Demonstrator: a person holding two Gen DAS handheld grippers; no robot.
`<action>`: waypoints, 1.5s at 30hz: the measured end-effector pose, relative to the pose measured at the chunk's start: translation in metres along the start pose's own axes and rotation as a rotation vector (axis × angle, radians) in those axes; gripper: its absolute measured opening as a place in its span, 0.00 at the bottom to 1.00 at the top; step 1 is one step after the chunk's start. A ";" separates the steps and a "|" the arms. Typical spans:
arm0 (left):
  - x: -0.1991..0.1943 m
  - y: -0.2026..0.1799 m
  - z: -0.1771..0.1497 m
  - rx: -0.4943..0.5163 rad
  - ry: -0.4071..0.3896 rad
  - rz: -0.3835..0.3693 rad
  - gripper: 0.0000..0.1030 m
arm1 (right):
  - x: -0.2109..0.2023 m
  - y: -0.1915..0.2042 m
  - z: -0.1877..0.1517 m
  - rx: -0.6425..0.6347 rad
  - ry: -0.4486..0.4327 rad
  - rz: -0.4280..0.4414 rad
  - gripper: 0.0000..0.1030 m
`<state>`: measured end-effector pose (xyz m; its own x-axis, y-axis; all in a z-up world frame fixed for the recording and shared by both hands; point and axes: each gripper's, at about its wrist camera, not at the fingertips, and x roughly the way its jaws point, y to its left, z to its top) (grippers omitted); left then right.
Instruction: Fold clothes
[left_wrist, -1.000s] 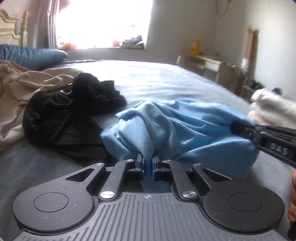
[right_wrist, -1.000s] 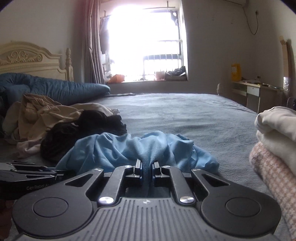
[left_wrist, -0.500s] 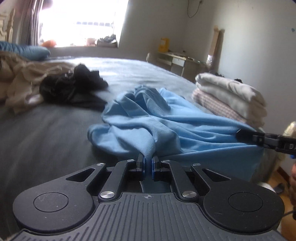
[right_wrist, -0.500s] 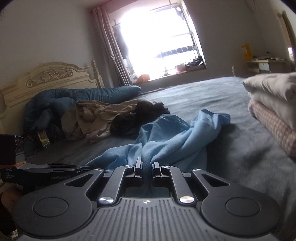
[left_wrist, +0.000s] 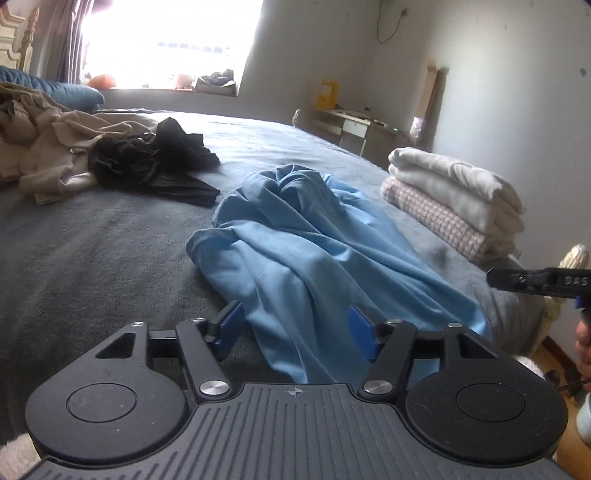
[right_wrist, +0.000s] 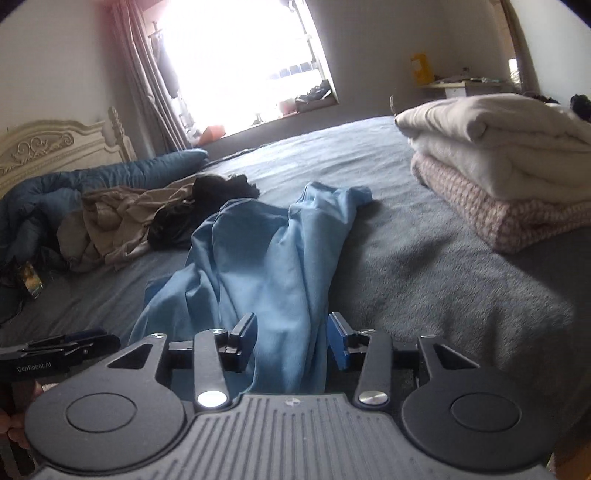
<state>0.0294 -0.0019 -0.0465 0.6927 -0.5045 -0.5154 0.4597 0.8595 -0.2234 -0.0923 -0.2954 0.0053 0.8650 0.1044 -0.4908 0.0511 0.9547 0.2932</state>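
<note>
Along the left wrist view, we see our left gripper (left_wrist: 295, 325) with jaws spread wide, the blue garment (left_wrist: 314, 240) lying slack between them on the bed (left_wrist: 92, 251), likely dragged near for spreading. From the right wrist view, our right gripper (right_wrist: 291, 332) gapes likewise, the cloth's edge between its fingers, ungripped.

A grey bed (left_wrist: 92, 258) carries everything here, and the rumpled light blue garment (left_wrist: 314, 251) sprawls across its near middle. Beyond the garment to its left sits a black heap (left_wrist: 155, 166) touching a beige pile (left_wrist: 48, 147), with a blue duvet (right_wrist: 92, 184) bunched behind them. Right of the garment, well apart, stands 1 folded stack (left_wrist: 454, 199), cream over pink knit.
</note>
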 end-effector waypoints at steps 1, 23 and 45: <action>0.004 0.001 0.002 -0.004 -0.003 0.003 0.64 | 0.002 0.000 0.003 0.003 -0.011 -0.002 0.53; 0.065 0.042 0.008 -0.106 0.003 -0.033 0.63 | 0.251 0.112 0.088 -0.248 0.133 0.023 0.71; 0.055 0.045 0.006 -0.167 -0.039 -0.060 0.64 | 0.085 0.047 0.104 -0.190 -0.148 0.050 0.10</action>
<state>0.0913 0.0086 -0.0794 0.6894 -0.5557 -0.4648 0.4048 0.8275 -0.3890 0.0358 -0.2707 0.0623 0.9286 0.1243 -0.3497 -0.0764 0.9861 0.1479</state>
